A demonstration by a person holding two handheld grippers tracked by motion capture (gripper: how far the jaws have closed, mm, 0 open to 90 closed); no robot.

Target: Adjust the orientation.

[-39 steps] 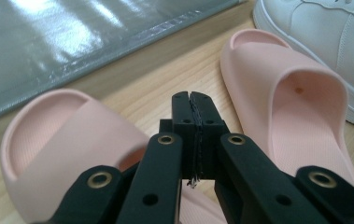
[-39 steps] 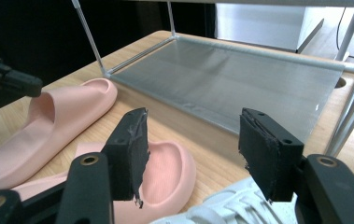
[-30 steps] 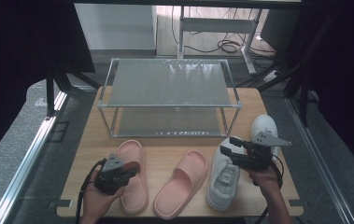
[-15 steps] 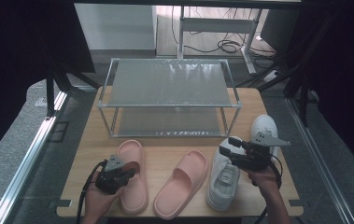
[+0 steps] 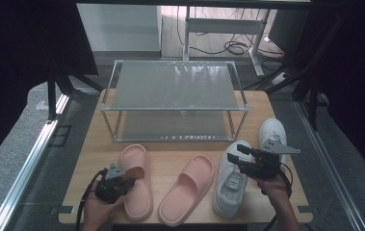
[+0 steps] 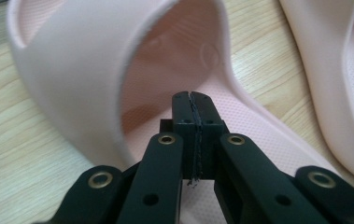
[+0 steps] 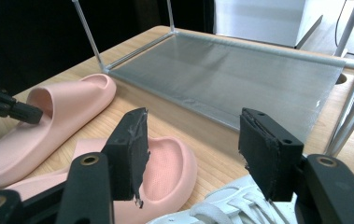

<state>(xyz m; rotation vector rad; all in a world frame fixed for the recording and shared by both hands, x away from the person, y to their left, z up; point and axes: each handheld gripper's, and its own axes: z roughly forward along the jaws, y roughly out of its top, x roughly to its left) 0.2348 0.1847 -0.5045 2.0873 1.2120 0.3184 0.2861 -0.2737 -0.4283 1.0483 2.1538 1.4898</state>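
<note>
Left gripper sits low at the table's near edge, at about 7 o'clock in the high view. Its tip rests over the heel of the left slipper. That slipper runs long from 6 o'clock to 12 o'clock, toe toward the rack. The other slipper lies next to it at 3 o'clock, and a white shoe comes after that. The right gripper hangs above that white shoe, well away from the left slipper. A second white shoe lies behind it, at 1 o'clock.

From the left gripper view, the left gripper's jaws are pressed tight together with nothing between them. The tip points into the mouth of the slipper's strap, which arches over at 11 o'clock. So this hand is the near one, and I think it must open before it can grab the strap.

From the right gripper view, the right gripper stands wide and empty. The left slipper lies far off at 9 o'clock.
</note>
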